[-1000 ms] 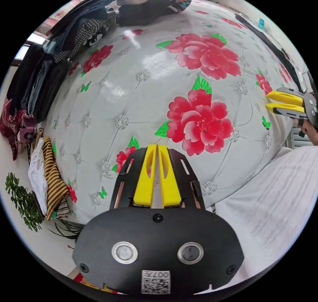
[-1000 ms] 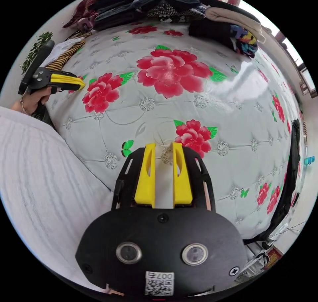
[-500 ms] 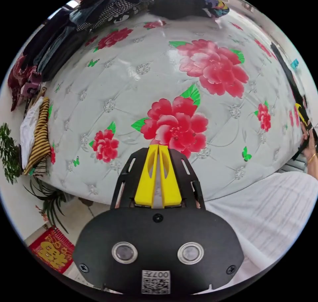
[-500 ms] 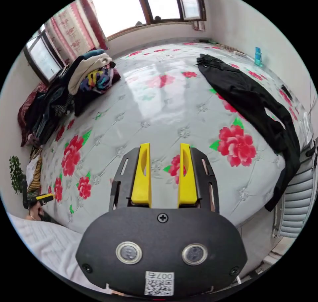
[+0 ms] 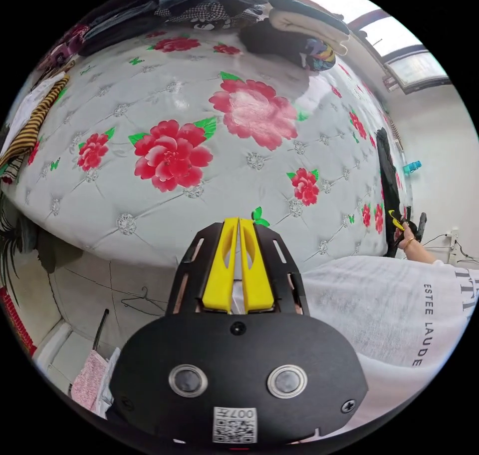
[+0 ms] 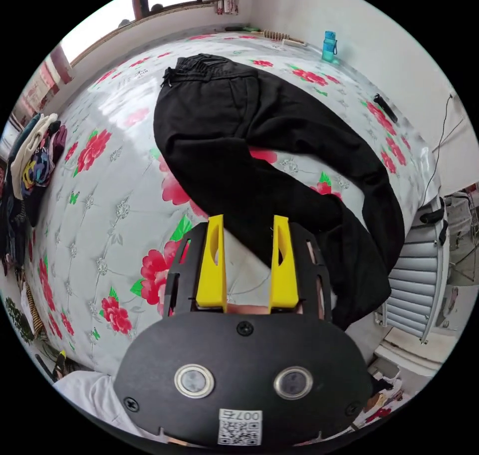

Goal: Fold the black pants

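Across the middle of the right gripper view, the black pants (image 6: 259, 140) lie spread on a flower-printed bed (image 6: 100, 225), waistband toward the top of the frame, one leg trailing over the bed's edge at lower right beside a white radiator (image 6: 416, 295). At lower centre the right tongs (image 6: 247, 225) stand released — yellow jaws parted, their tips just over the near leg, gripping nothing. At lower centre of the left gripper view, the left tongs (image 5: 238, 225) are clenched on nothing, jaws nearly touching, above the bed's near edge. At the right edge of that frame, the pants (image 5: 388, 175) show as a dark strip — a hand (image 5: 405, 235) with the other tongs beside them. Piled clothes (image 5: 299, 35) sit at upper centre.
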A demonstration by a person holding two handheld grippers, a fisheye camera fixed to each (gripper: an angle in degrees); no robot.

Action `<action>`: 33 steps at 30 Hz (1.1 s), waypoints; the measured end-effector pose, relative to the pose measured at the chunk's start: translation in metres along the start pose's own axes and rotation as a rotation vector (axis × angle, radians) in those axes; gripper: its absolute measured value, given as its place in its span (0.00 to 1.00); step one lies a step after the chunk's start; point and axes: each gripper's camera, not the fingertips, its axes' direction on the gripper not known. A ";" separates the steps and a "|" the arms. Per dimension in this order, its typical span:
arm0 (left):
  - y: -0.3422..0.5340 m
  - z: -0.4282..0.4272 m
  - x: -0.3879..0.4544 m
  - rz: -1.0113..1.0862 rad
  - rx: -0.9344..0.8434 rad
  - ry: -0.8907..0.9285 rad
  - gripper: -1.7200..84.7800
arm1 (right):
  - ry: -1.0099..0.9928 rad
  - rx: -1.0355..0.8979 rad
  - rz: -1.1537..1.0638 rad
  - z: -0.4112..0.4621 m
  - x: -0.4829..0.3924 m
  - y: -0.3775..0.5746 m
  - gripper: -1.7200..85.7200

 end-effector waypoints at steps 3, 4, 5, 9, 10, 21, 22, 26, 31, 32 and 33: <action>0.009 -0.008 -0.005 -0.035 -0.002 -0.011 0.01 | -0.049 0.009 -0.009 -0.001 0.006 0.000 0.08; 0.013 -0.013 -0.007 -0.036 0.007 -0.022 0.01 | -0.057 -0.003 -0.024 -0.003 0.004 0.001 0.06; 0.016 -0.017 -0.010 -0.043 0.015 -0.026 0.01 | -0.048 -0.011 -0.069 -0.007 -0.003 0.003 0.04; 0.023 -0.032 -0.024 -0.072 0.049 0.012 0.01 | -0.326 -0.077 -0.319 -0.021 -0.051 0.029 0.03; 0.025 -0.037 -0.029 -0.072 0.063 0.033 0.01 | -0.482 0.003 -0.372 -0.040 -0.071 0.046 0.02; 0.035 -0.069 -0.044 0.039 0.218 0.106 0.12 | -0.997 -0.023 -1.129 -0.171 -0.378 0.211 0.04; 0.037 -0.072 -0.048 0.040 0.240 0.123 0.14 | -0.997 -0.037 -1.237 -0.180 -0.409 0.241 0.05; 0.051 -0.085 -0.072 -0.032 0.281 0.174 0.17 | -0.842 -0.027 -1.405 -0.188 -0.451 0.316 0.07; 0.077 -0.083 -0.099 -0.089 0.241 0.133 0.18 | -0.659 0.115 -1.285 -0.167 -0.388 0.305 0.10; 0.081 -0.080 -0.104 -0.100 0.218 0.130 0.18 | -0.581 0.142 -1.196 -0.159 -0.362 0.290 0.10; 0.082 -0.078 -0.106 -0.104 0.206 0.133 0.18 | -0.540 0.161 -1.149 -0.155 -0.348 0.282 0.10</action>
